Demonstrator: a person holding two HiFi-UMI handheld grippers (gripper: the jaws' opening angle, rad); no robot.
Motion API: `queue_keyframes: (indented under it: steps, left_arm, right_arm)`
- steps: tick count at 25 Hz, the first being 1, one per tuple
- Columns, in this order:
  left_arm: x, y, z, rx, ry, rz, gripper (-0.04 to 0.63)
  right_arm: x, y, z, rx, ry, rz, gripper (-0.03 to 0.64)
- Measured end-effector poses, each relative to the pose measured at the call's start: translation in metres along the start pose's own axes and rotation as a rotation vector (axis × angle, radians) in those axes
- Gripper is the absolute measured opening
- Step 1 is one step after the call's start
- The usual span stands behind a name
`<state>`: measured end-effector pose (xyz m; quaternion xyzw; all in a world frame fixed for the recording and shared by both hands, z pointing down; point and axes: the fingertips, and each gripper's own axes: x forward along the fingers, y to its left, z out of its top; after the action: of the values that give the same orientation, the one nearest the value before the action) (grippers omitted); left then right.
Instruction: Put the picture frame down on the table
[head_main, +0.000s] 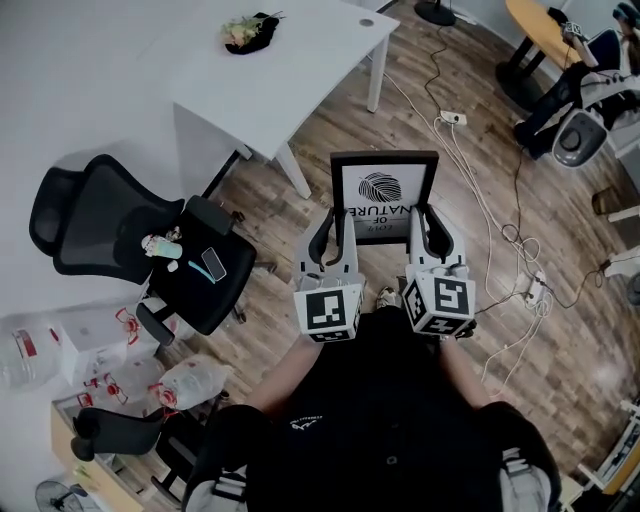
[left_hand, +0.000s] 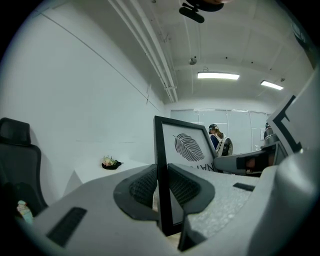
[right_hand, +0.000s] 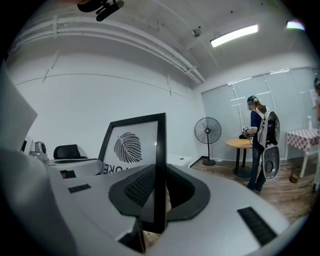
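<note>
Both arms reach forward side by side from the person's body. The left gripper (head_main: 333, 222) has its jaws closed on the left edge of the black-rimmed rectangular picture frame (head_main: 385, 168). The right gripper (head_main: 430, 222) clamps the right edge. The frame hangs over the wooden plank floor (head_main: 400, 110), well apart from the white rectangular table (head_main: 290, 70). Its print shows a leaf and the words "OF NATURE".
</note>
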<state>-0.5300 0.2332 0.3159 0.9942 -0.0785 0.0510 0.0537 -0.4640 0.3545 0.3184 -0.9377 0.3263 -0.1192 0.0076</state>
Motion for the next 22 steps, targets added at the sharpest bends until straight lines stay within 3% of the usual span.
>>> queue_keyframes:
  steps: [11, 22]
  left_arm:
    - [0.010, -0.083, 0.003, 0.016, -0.040, 0.054, 0.072]
    - [0.042, -0.103, -0.001, 0.033, -0.032, 0.020, 0.074]
  right_arm:
    - [-0.027, -0.076, 0.014, -0.031, -0.031, 0.070, 0.065]
    - [-0.014, -0.110, 0.013, -0.023, -0.026, 0.028, 0.066]
